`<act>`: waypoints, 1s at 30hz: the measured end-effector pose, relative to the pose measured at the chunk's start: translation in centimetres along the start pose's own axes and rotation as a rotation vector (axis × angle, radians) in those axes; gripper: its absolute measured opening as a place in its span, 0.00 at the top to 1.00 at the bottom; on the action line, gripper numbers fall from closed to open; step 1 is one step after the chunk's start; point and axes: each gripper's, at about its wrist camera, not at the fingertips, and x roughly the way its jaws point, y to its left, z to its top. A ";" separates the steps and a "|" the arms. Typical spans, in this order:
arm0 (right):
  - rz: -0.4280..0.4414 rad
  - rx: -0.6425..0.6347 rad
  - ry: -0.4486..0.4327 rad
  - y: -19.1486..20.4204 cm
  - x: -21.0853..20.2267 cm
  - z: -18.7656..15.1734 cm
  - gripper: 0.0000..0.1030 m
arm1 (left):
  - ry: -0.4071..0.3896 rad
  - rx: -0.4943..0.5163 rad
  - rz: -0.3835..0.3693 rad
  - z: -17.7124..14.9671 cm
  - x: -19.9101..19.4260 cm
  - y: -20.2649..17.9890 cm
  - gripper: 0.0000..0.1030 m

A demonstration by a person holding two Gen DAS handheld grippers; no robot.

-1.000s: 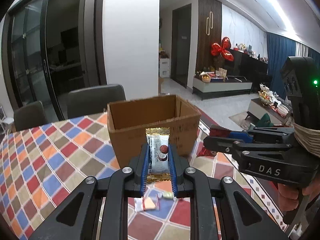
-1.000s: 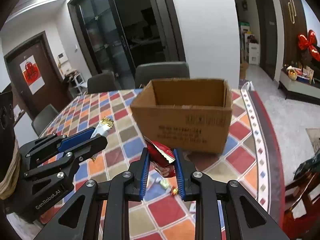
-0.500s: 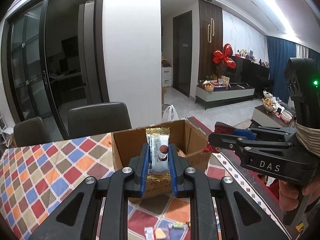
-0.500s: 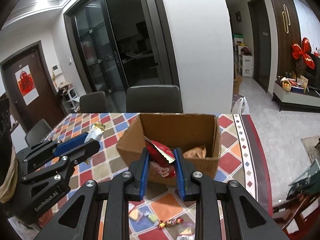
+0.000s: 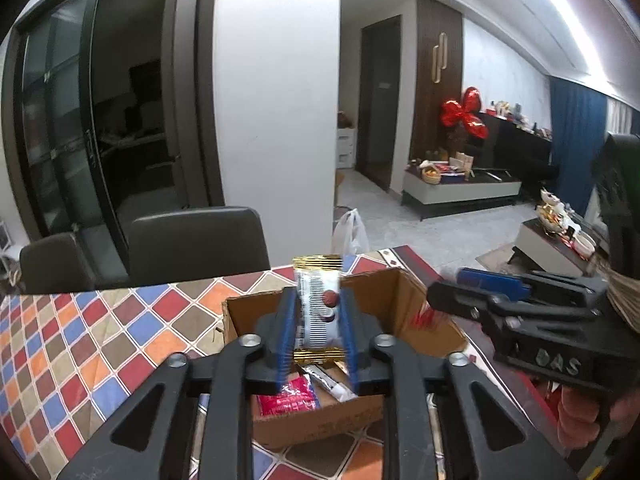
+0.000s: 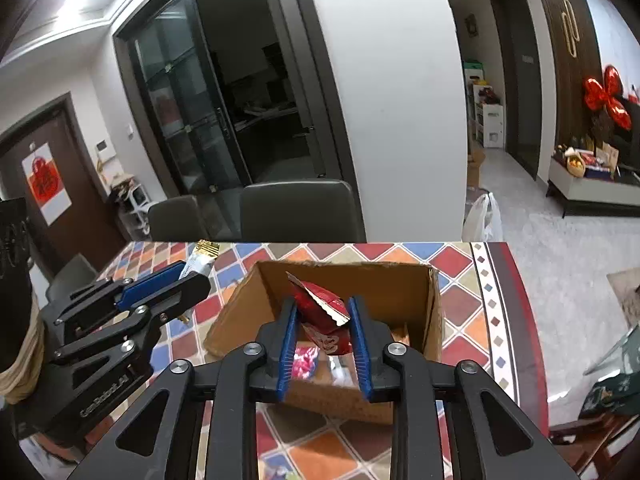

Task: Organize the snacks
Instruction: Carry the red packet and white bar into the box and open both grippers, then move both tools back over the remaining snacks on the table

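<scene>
My left gripper (image 5: 317,322) is shut on a white snack bar with gold ends (image 5: 318,312) and holds it over the open cardboard box (image 5: 436,332). My right gripper (image 6: 324,324) is shut on a red snack packet (image 6: 322,312), also over the box (image 6: 236,320). Inside the box lie a red packet (image 5: 286,398) and a white bar (image 5: 332,382). Each gripper shows in the other's view, the right (image 5: 448,300) and the left (image 6: 188,284).
The box stands on a table with a colourful diamond-pattern cloth (image 6: 492,312). Dark chairs (image 5: 196,240) stand along the far edge. The table's right edge (image 6: 524,320) drops to the floor. A white plastic bag (image 6: 482,216) sits beyond the table.
Both grippers have risen and moved forward with their snacks, from in front of the box to above its opening. The box interior has come into view.
</scene>
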 end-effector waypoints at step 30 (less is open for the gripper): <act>-0.177 -0.034 -0.006 0.3 -7.8 -11.9 0.49 | -0.029 0.274 -0.037 -11.8 -7.4 -7.6 0.43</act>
